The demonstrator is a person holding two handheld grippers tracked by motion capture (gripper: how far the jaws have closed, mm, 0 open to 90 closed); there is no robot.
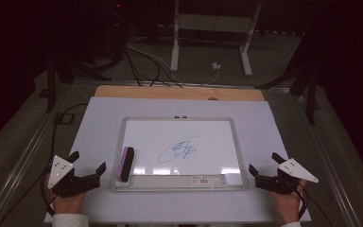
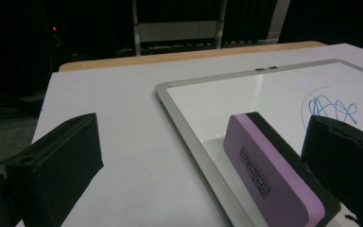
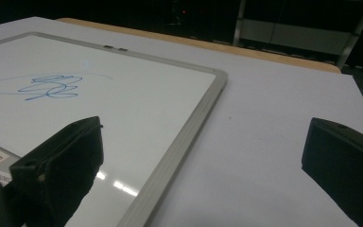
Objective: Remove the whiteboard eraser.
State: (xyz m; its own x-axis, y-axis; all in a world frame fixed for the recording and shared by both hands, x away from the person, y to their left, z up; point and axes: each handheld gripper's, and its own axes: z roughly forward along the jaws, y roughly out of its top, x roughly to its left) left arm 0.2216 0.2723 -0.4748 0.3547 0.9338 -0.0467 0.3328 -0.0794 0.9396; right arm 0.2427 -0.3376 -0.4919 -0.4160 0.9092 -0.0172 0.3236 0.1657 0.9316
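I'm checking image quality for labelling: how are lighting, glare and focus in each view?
High view: dim, black surroundings, blue scribble on the silver-framed whiteboard readable but soft. Left gripper view: purple felt-backed eraser fairly sharp, near jaws blurred and dark. Right gripper view: small glare patches on the board near its frame, jaws out of focus.

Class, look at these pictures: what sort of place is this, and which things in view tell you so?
Probably a lab or workshop set up for recording. A whiteboard with a blue scribble and an eraser lies on a white table, while loose cables and a metal stand sit on the dark floor behind.
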